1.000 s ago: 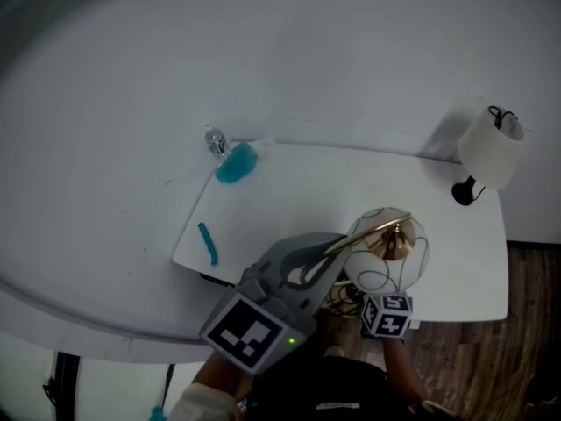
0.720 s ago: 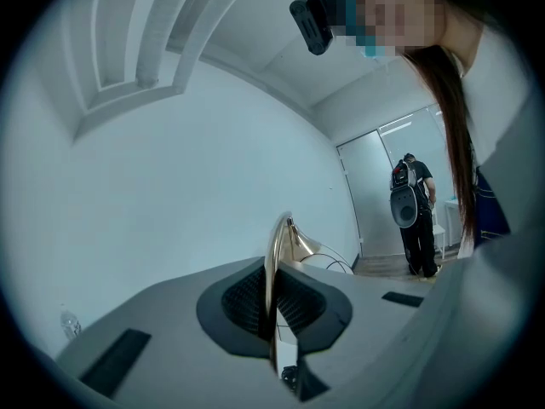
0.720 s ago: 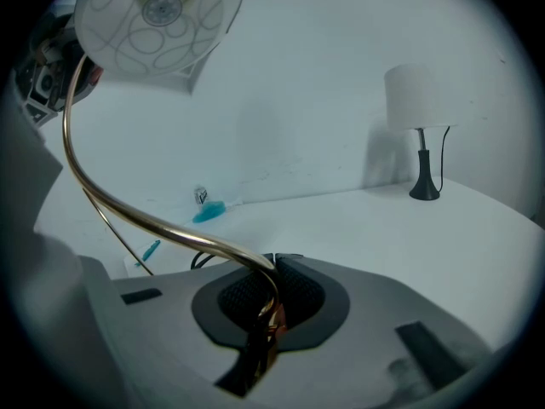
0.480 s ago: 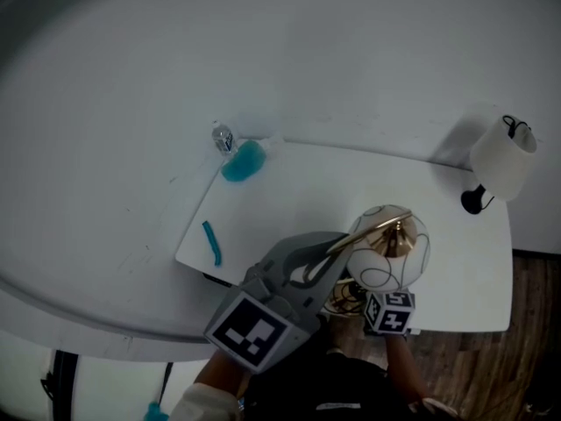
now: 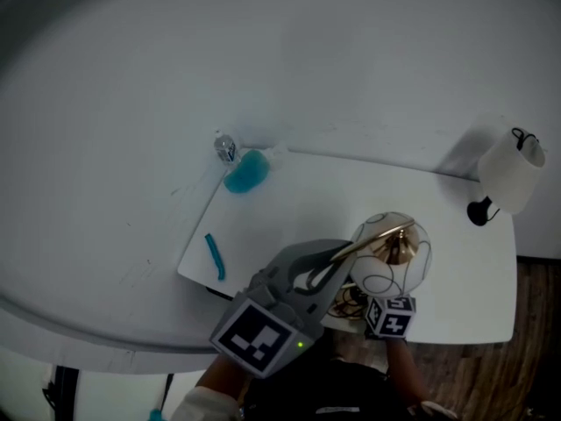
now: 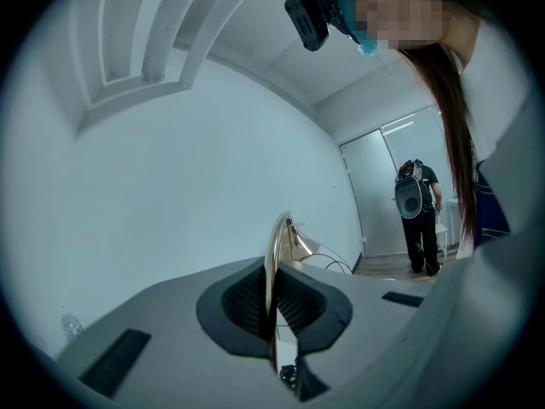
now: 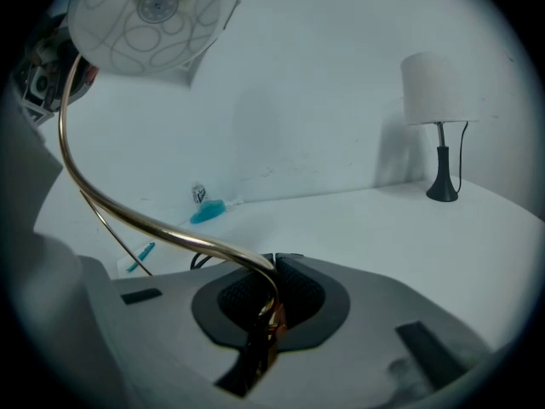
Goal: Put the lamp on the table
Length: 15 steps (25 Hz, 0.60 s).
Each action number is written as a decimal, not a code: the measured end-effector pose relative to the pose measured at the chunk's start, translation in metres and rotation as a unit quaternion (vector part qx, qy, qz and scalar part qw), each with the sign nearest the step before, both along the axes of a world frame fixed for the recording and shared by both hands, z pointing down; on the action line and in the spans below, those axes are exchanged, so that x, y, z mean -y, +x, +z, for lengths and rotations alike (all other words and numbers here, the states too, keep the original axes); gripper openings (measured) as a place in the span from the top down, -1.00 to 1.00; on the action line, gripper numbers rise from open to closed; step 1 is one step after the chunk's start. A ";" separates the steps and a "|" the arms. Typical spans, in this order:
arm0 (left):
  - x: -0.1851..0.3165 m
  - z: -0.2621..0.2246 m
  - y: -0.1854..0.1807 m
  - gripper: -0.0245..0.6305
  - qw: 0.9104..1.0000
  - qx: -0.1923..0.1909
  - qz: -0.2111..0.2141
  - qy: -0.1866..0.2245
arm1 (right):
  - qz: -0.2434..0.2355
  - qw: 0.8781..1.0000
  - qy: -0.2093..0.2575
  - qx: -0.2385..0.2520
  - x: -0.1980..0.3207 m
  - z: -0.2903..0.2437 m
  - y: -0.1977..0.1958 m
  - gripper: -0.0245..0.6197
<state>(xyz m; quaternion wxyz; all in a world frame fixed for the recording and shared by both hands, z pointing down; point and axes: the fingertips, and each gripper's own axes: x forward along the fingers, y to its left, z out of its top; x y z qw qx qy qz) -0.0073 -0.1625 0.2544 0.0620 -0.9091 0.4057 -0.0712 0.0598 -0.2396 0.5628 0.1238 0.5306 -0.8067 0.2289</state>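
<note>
The lamp has a white globe shade [image 5: 390, 257] with gold rings and a thin curved gold stem [image 7: 128, 211]. Both grippers hold it above the near edge of the white table [image 5: 289, 209]. My left gripper [image 5: 337, 263] reaches in from the lower left, and in the left gripper view its pads are shut on the gold stem [image 6: 274, 271]. Below the shade only the marker cube [image 5: 388, 317] of my right gripper shows. In the right gripper view that gripper [image 7: 271, 303] is shut on the stem's lower end, with the shade [image 7: 149, 15] up at the left.
A second lamp with a white drum shade [image 5: 513, 172] and a black base stands at the table's far right corner. A teal object [image 5: 245, 172] and a small bottle [image 5: 225, 147] lie at the far left corner, a teal pen [image 5: 215, 257] near the left edge. A person [image 6: 417, 211] stands by a door.
Both grippers and the lamp have moved forward toward the table. The table's things have slid down and to the right in the head view. Both grips are unchanged.
</note>
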 end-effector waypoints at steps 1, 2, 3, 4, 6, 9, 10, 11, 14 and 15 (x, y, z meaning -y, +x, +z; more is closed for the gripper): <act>0.002 0.000 -0.001 0.91 1.000 -0.001 0.001 0.000 | -0.001 1.000 0.000 0.000 0.002 -0.001 -0.002 0.90; 0.004 -0.001 -0.003 0.91 1.000 -0.001 0.002 -0.001 | -0.001 1.000 0.000 0.000 0.003 -0.001 -0.004 0.90; 0.006 -0.001 -0.004 0.91 1.000 -0.001 0.002 -0.001 | -0.001 1.000 -0.001 0.000 0.005 -0.002 -0.005 0.90; 0.008 -0.001 -0.005 0.91 1.000 -0.001 0.002 -0.002 | -0.001 1.000 -0.003 -0.001 0.007 -0.001 -0.005 0.90; 0.013 -0.001 -0.007 0.91 1.000 -0.002 0.001 -0.004 | -0.001 1.000 -0.008 -0.003 0.011 0.003 -0.006 0.90; 0.021 0.001 -0.011 0.91 1.000 -0.003 0.000 -0.008 | -0.003 1.000 -0.007 -0.004 0.017 0.002 -0.010 0.90; 0.023 0.002 -0.012 0.91 1.000 -0.003 0.000 -0.009 | -0.003 1.000 -0.007 -0.006 0.019 0.002 -0.010 0.90; 0.025 0.003 -0.013 0.91 1.000 -0.002 0.001 -0.011 | -0.003 1.000 -0.008 -0.007 0.020 0.003 -0.011 0.90; 0.031 0.005 -0.017 0.91 1.000 0.002 0.003 -0.012 | 0.000 1.000 -0.019 -0.010 0.024 0.012 -0.011 0.90; 0.033 0.006 -0.018 0.91 1.000 0.002 0.005 -0.012 | 0.001 1.000 -0.021 -0.011 0.026 0.014 -0.011 0.90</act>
